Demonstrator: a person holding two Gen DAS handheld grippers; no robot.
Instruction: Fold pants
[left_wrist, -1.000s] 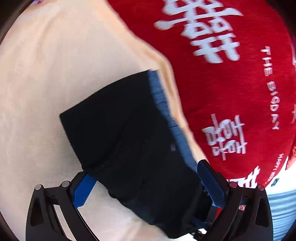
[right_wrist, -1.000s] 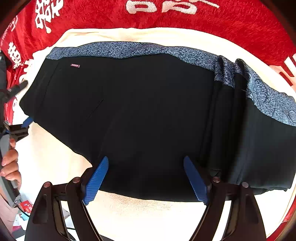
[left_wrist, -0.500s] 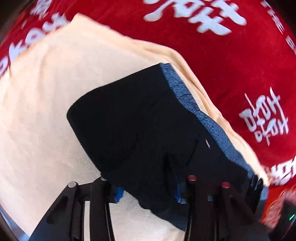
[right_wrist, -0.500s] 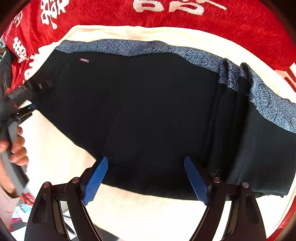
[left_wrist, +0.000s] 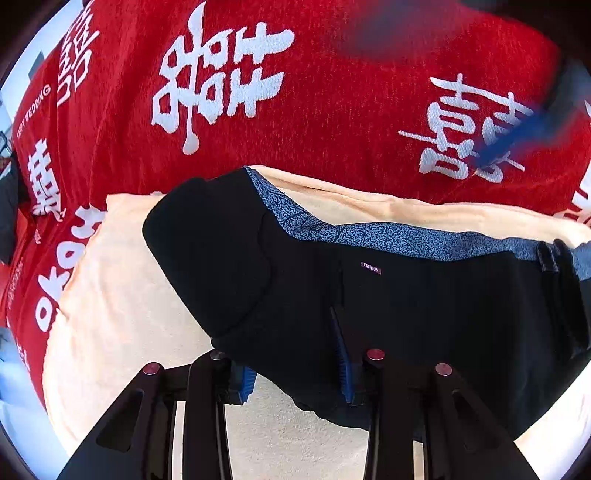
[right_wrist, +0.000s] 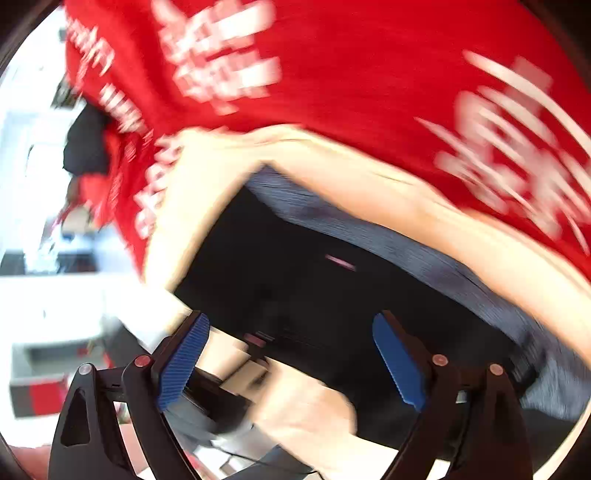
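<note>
Left wrist view: the left hand-held gripper (left_wrist: 295, 363) pinches the near edge of the black fabric pants with a blue patterned waistband (left_wrist: 388, 295), lying on a cream towel (left_wrist: 122, 295) over a red printed blanket (left_wrist: 314, 92).

Right wrist view, blurred: the right hand-held gripper (right_wrist: 291, 363) hangs spread, empty, above the pants (right_wrist: 332, 288). The single pinch could drag the layers askew.

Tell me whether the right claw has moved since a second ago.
Yes. The right claw has swung left and lifted: the pants that filled its view now sit lower right, and the red cloth fills more of the blurred frame.
</note>
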